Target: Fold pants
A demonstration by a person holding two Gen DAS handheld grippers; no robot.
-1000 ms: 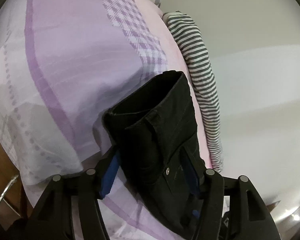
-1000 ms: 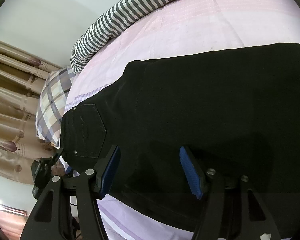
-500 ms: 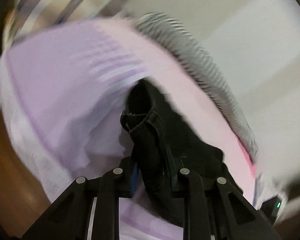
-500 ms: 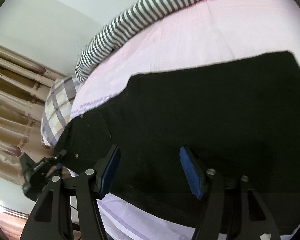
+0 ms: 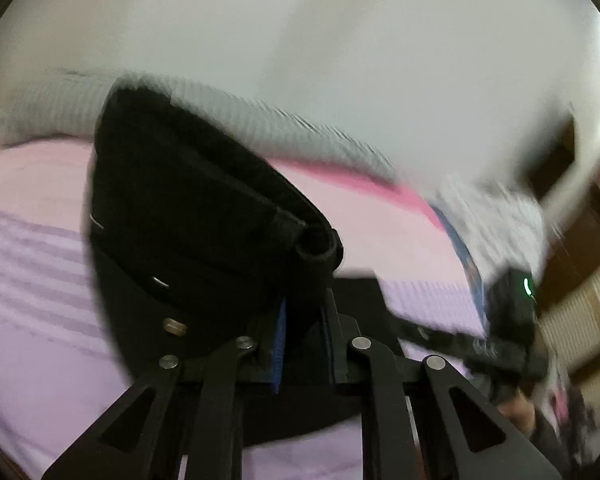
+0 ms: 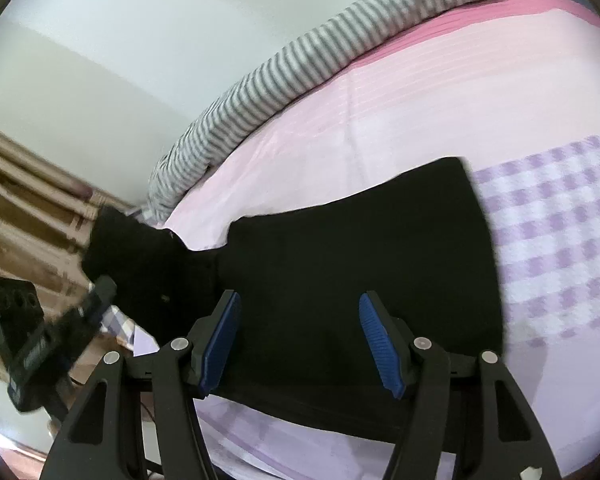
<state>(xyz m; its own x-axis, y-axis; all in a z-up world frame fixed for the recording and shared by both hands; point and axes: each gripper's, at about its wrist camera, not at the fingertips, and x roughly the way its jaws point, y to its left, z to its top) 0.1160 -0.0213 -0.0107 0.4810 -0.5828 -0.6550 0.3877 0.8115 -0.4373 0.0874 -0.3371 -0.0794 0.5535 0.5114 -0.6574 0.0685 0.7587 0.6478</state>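
The black pants lie across the pink and purple bed sheet. My left gripper has the waistband end pinched between its blue pads, and its jaws are still closing. That end is lifted off the bed and bunched up; the view is blurred by motion. In the right wrist view the left gripper holds the raised waist at the far left. My right gripper hovers over the middle of the pants, open, its pads clear of the cloth.
A grey-and-white striped blanket runs along the far edge of the bed against a pale wall. Brown curtains hang at the left. A checked purple patch of sheet lies beyond the hem.
The left gripper closed on the waistband, rolled, and carried it up and across the bed. The right gripper drew back, so the hem and checked sheet now show.
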